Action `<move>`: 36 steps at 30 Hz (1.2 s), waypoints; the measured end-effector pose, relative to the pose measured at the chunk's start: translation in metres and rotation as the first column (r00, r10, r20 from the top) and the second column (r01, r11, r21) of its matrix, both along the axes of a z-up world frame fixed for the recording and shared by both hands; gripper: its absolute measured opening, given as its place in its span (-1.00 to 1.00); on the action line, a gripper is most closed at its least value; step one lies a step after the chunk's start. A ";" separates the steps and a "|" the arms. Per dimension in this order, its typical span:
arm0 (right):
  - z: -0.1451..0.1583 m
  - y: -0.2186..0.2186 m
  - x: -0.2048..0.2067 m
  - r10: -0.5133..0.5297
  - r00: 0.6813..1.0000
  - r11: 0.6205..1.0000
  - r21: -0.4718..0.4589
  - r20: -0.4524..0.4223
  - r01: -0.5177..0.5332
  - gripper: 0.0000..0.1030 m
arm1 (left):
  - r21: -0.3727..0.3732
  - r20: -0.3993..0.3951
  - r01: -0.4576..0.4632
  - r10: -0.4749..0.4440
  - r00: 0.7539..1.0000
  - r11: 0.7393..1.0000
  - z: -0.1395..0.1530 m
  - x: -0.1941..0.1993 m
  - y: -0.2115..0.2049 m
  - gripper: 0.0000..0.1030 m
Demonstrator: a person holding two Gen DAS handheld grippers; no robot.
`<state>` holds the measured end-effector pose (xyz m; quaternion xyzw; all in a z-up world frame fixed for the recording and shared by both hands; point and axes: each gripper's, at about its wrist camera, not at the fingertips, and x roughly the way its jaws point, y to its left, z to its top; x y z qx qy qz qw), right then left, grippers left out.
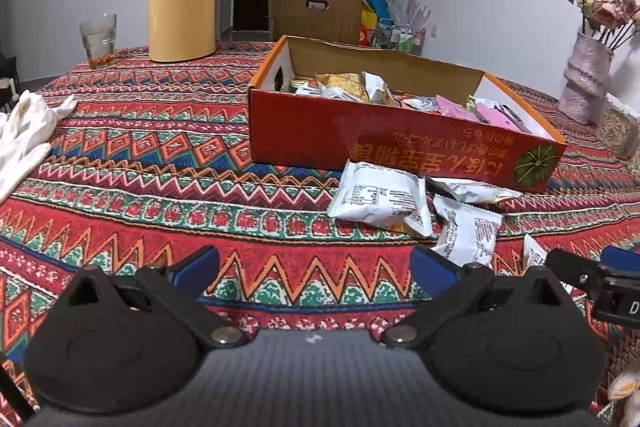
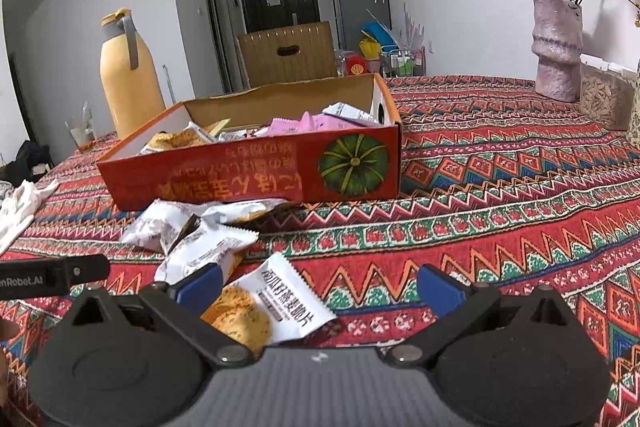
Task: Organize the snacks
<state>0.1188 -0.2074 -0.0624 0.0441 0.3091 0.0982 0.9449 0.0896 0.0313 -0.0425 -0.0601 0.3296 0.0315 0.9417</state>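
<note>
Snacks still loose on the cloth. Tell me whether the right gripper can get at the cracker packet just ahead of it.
Probably yes. The right gripper is open and the cracker packet lies flat between its fingers, nearest of the loose packets, with nothing on top of it. The orange box sits farther back, clear of the approach.

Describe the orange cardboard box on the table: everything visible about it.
The orange cardboard box is a shallow, open-topped tray with plain brown inner walls and an orange rim. Its long front side carries yellow characters printed upside down and a green pumpkin picture near one end. An end wall has a dark cutout hole. It sits flat on the patterned tablecloth, partly filled with snack packets. Loose white packets lie against its front base.
</note>
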 end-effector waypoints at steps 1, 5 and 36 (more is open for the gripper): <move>-0.001 0.001 0.000 0.001 1.000 1.000 -0.004 -0.003 -0.001 1.00 | -0.004 -0.001 0.004 -0.004 1.000 1.000 -0.001 0.000 0.000 1.00; -0.002 0.008 0.001 0.010 1.000 1.000 -0.020 -0.013 -0.010 1.00 | -0.027 -0.002 0.005 -0.005 1.000 1.000 -0.002 0.001 0.002 1.00; -0.011 0.034 -0.003 -0.006 0.994 0.991 -0.134 -0.113 -0.009 0.80 | -0.105 -0.004 -0.012 0.012 1.000 0.994 -0.003 -0.001 0.014 1.00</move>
